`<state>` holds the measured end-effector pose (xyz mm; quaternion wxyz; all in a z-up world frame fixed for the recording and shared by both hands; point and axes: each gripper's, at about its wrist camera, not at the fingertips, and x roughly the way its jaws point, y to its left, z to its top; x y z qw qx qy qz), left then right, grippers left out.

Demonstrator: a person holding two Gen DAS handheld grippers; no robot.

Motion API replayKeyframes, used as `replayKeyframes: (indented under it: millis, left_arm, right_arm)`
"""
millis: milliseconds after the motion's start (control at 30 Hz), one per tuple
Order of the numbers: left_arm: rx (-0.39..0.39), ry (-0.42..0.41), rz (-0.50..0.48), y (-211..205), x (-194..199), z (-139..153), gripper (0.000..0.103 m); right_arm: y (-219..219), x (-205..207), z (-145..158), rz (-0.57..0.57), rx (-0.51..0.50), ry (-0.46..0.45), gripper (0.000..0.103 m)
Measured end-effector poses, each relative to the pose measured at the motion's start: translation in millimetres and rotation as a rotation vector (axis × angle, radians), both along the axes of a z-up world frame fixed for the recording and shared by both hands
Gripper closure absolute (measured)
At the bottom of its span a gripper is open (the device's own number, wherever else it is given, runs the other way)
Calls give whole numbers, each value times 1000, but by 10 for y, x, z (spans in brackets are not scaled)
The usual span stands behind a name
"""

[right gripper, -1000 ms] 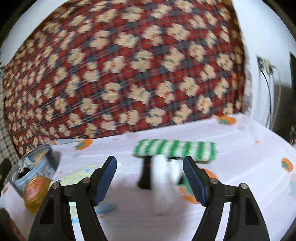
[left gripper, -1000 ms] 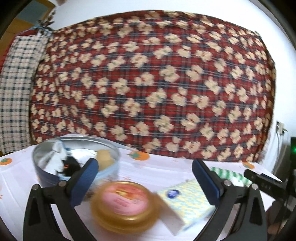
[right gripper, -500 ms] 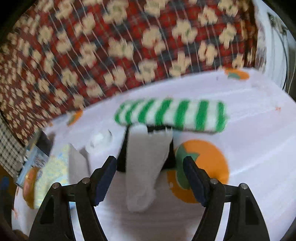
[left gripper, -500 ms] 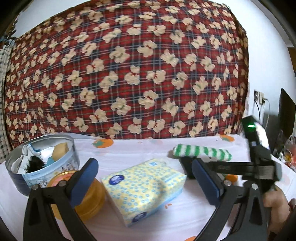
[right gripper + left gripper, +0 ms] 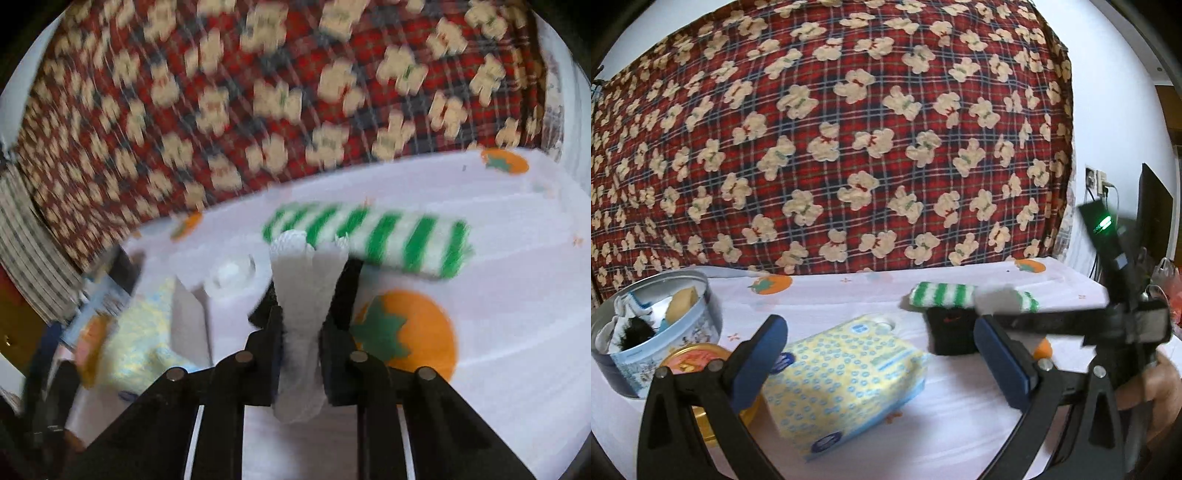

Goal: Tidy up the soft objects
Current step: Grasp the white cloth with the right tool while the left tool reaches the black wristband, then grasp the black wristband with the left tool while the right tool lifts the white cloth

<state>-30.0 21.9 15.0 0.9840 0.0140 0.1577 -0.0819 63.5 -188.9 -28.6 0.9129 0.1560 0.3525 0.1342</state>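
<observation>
My right gripper (image 5: 301,332) is shut on a white cloth (image 5: 303,291), pinched upright between its pads; it also shows as a blurred white patch in the left wrist view (image 5: 995,299). Behind it lies a green-and-white striped cloth (image 5: 369,236), also seen in the left wrist view (image 5: 942,295). A black object (image 5: 951,332) sits under the white cloth. My left gripper (image 5: 879,354) is open and empty above a yellow tissue pack (image 5: 846,376). A round tin (image 5: 653,332) at the left holds several soft items.
A yellow lid with a pink label (image 5: 694,365) lies by the tin. The table wears a white cloth with orange fruit prints (image 5: 402,332). A red plaid bear-print fabric (image 5: 849,129) rises behind the table. A wall socket (image 5: 1097,181) is at the right.
My right gripper has closed on the white cloth and lifted its end off the black object. My left gripper view has swung slightly right; the tin and tissue pack stay put.
</observation>
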Motion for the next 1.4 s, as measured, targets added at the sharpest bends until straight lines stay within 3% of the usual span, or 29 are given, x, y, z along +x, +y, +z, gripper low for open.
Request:
replayKeyframes:
  millis: [167,300,467,667,900,1033,1133,1233,1333,1400]
  left_arm:
    - [-22,31,-43,-198,132,-7,0]
    - [-47,47,-73,-366,238,10,0]
    - [-77,100,-116,-597,380,-14,0]
    - [-28,139,-121,-860,543,-86,0]
    - [59,279,-39,-1229,1088,-252,1]
    - [101,463,20,-1346,1454,-474,3]
    - [92,603,48,-1338,1652,-666,11]
    - [54,623,55,-1323,1670,-702,15]
    - [43,610,21,-1343,1627,-689,34]
    - [10,600,19,-1287,1604,-678,60]
  right_arm:
    - [-320,-68,176,-80,40,-120,83]
    - [-490,-75,229,-152,-4,-163,83]
    - [-714,-5,189,-173,60,-128,83]
    - [-882,-58,234,-226,99,-140,83]
    - [-922,-88,243,-249,96,-149,83]
    - [-947,-76,228,-254,103,-143,83]
    - [-949,-68,223,-252,106,-138,83]
    - [-942,-64,217,-251,103,-138,83]
    - [-926,-44,192,-253,90,-129,83]
    - [-930,-26,168,-259,86,-120,83]
